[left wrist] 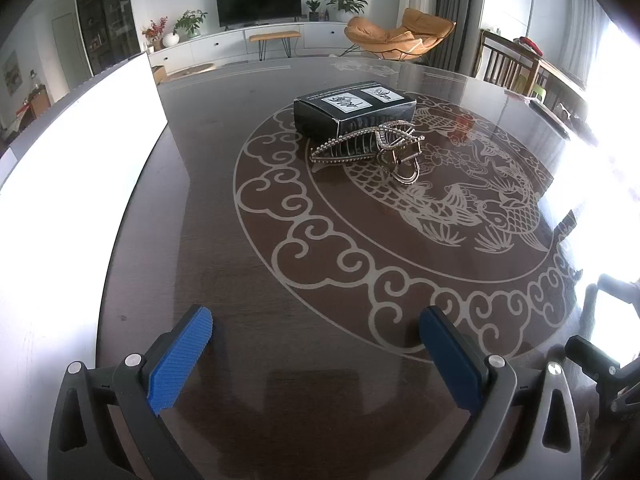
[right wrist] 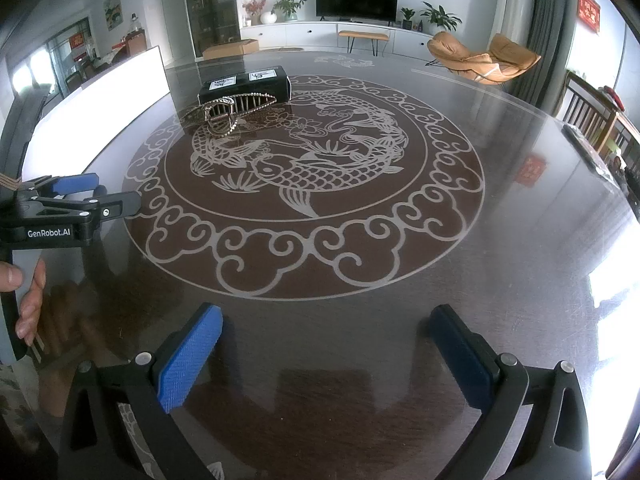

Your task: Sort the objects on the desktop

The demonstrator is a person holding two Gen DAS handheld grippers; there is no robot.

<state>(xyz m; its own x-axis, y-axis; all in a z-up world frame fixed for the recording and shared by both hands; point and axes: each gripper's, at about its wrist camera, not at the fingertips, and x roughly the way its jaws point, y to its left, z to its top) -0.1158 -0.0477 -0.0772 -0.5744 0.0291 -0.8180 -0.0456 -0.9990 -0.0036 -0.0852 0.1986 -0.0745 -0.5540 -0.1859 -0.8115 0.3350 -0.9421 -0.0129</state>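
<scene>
Ahead of the left gripper (left wrist: 316, 324), jaws apart and empty, the hair claw (left wrist: 370, 148) lies against the black box (left wrist: 354, 110) mid-counter; best approach low, straddling its ribbed body. From the right view, the right gripper (right wrist: 326, 324) hovers level, jaws wide, both objects well apart from it.

Each camera sits just behind its own claw, low over the bench (left wrist: 168, 240), facing forward across it toward the far television (left wrist: 258, 2). Both views share the black box (left wrist: 354, 110) and the hair clip (left wrist: 368, 146), seen nearer from the left wrist. The right-wrist view catches the left claw (right wrist: 100, 192) at its left edge.
</scene>
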